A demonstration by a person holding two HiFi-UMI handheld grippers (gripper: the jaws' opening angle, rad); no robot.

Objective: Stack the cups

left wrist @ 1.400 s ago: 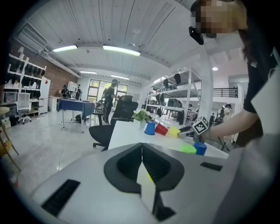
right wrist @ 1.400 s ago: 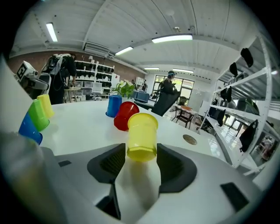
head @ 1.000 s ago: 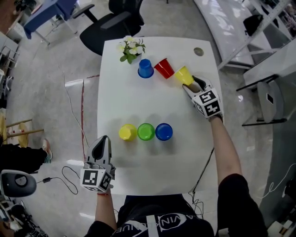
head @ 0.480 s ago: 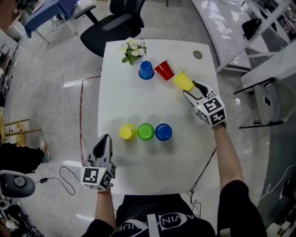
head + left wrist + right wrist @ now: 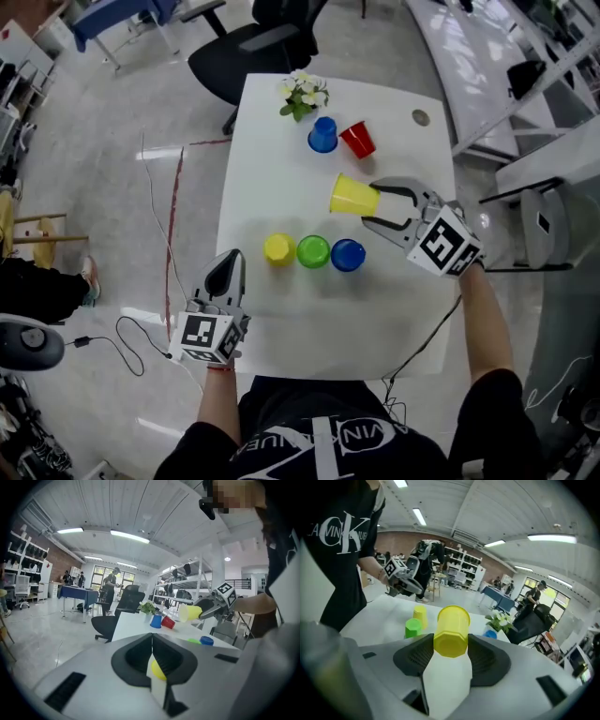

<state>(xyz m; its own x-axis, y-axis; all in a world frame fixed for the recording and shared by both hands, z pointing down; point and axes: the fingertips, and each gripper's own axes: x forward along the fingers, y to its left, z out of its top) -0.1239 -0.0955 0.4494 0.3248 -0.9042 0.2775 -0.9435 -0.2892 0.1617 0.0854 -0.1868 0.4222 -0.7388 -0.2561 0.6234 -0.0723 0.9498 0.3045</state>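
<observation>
My right gripper (image 5: 370, 204) is shut on a yellow cup (image 5: 352, 196), which it holds on its side above the white table (image 5: 272, 178), mouth pointing left. In the right gripper view the same yellow cup (image 5: 451, 627) sits gripped between the two pads. Below it three cups stand upside down in a row: yellow (image 5: 278, 248), green (image 5: 312, 250) and blue (image 5: 348, 254). At the back are another blue cup (image 5: 322, 134) and a red cup (image 5: 357, 140), which leans over. My left gripper (image 5: 225, 272) is shut on nothing at the table's front left edge.
A small pot of white flowers (image 5: 302, 94) stands at the table's far edge, left of the back cups. A round cable hole (image 5: 421, 118) is at the far right corner. A black office chair (image 5: 246, 49) stands behind the table, and shelving (image 5: 525, 84) runs along the right.
My right gripper has lifted the yellow cup off the back right of the table, carried it nearer and to the left, and rolled it onto its side. The left gripper has stayed put.
</observation>
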